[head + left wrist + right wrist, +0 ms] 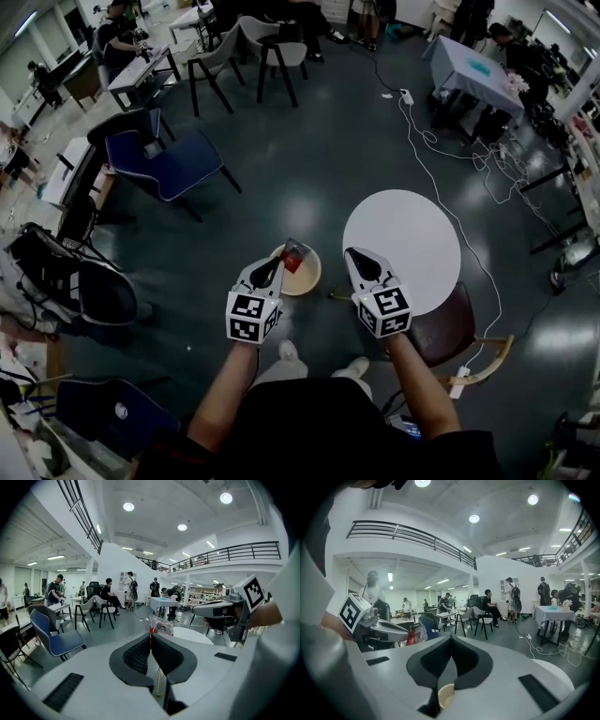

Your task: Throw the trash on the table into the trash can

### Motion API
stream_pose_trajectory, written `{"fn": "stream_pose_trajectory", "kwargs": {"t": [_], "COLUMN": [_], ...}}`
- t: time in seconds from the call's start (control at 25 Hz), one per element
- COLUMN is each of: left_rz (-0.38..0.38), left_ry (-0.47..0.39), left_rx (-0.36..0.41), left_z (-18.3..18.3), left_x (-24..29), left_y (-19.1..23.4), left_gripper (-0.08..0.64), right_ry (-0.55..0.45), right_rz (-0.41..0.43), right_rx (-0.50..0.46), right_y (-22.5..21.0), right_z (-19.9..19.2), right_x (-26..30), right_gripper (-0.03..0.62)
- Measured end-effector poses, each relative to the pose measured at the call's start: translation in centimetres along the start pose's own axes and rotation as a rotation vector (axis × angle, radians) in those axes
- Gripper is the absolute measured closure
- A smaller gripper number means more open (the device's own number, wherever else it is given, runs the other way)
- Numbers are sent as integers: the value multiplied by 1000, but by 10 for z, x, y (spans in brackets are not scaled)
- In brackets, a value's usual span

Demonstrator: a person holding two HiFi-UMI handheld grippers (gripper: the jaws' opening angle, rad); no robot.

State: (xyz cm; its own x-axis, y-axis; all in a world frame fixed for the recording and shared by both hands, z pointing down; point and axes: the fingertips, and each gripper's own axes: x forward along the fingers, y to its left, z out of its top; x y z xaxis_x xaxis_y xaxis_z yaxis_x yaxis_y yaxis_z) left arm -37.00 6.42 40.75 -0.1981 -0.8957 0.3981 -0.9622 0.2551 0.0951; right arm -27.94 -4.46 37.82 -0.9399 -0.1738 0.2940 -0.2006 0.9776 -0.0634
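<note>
- The left gripper (151, 637) has its jaws pinched on the lower edge of a clear wrapper (161, 626) with red print; the wrapper stands up above the dark ribbed pads.
- In the head view, that wrapper hangs over the near rim of a round tan trash can (312, 277) that stands on the dark floor, so the trash is above the can's opening and not yet inside it.
- The right gripper (450, 641) has its jaws pressed together with nothing between them; it hovers just beside the left one, on the other side of the can.
- A round white worktop (403, 244) lies just right of the can.
- A brown chair (448, 330) is tucked at the worktop's near edge.
- Farther out, chairs, desks and people fill the hall.
</note>
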Motion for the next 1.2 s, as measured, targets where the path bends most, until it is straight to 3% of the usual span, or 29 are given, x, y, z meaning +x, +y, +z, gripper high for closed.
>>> {"fn": "stream_pose_trajectory", "kwargs": {"t": [0.28, 0.6, 1.2], "left_rz": [-7, -19, -23], "left_ry": [24, 74, 206], "left_rx": [-21, -39, -58], "left_z": [-29, -59, -114], "left_x": [-7, -3, 69], "left_y": [51, 79, 85], "left_gripper": [534, 535, 534], "right_ry": [37, 92, 176], "right_rz": [-7, -1, 41], "right_rx": [-1, 11, 75], "right_y": [33, 51, 11], "right_z": [-16, -38, -89], "right_x": [42, 70, 130], "right_gripper": [574, 574, 574]}}
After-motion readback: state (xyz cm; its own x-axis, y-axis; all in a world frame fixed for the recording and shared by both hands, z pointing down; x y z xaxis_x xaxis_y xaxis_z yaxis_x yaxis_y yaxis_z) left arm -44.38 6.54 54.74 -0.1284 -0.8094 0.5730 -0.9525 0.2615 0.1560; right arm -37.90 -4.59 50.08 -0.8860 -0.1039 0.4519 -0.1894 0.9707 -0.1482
